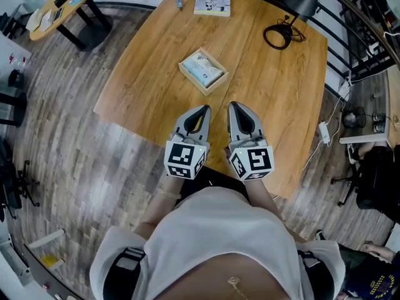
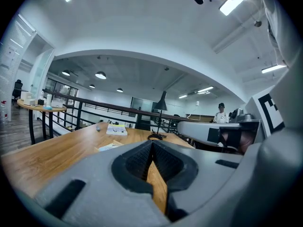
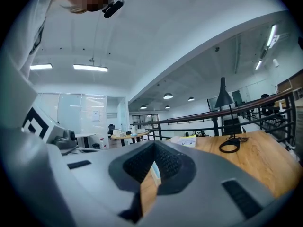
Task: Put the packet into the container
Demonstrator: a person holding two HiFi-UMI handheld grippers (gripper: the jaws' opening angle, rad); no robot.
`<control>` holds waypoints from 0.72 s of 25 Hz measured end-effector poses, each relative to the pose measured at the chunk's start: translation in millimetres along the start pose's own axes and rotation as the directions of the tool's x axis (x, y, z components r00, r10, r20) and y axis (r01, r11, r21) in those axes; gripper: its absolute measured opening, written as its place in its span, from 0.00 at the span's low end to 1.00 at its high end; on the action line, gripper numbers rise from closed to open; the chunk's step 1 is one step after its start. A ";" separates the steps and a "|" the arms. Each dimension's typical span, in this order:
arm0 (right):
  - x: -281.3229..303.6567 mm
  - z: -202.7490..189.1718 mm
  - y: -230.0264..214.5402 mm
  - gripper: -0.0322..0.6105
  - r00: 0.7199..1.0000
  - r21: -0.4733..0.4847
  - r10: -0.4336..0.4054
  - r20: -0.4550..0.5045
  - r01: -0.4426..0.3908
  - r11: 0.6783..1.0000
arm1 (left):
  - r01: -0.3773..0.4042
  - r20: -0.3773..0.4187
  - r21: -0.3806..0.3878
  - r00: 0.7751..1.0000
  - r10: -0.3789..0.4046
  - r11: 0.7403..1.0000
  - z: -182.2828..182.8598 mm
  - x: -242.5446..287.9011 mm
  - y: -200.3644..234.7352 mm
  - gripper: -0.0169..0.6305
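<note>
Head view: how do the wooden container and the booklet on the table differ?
The wooden container sits mid-table, turned diagonally, and holds a packet. The booklet lies at the far edge. The container is a walled box, while the booklet is thin and flat. Both rest on the table.

The table point(image 1: 269, 86) is smooth wood, the container point(image 1: 190, 80) pale wood, the packet point(image 1: 203, 69) glossy.

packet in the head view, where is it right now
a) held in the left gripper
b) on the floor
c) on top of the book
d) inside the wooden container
d: the packet lies inside the wooden container, which sits on the table.
</note>
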State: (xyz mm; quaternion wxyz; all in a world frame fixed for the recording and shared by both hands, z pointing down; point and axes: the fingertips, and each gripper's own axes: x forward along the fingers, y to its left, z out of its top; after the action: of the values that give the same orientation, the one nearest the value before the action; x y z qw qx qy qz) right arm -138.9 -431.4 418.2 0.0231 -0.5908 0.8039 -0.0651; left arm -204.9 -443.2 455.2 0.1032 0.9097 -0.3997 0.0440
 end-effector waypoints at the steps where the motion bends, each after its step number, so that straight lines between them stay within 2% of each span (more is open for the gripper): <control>1: -0.9 0.4 -1.0 0.07 1.000 -0.003 -0.003 0.000 0.003 1.000 | 0.005 0.000 -0.001 1.000 -0.005 1.000 -0.1 1.6 -1.8 0.04; 18: -3.4 5.6 -18.4 0.07 0.999 -0.003 -0.041 0.006 0.041 0.999 | 0.037 0.004 -0.008 0.999 -0.037 0.999 4.2 21.8 -7.9 0.04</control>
State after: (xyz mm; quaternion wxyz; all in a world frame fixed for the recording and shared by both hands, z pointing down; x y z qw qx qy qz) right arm -119.8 -434.0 415.0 0.0234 -0.6074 0.7916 -0.0626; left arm -184.4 -454.6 453.4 0.1071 0.9167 -0.3830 0.0386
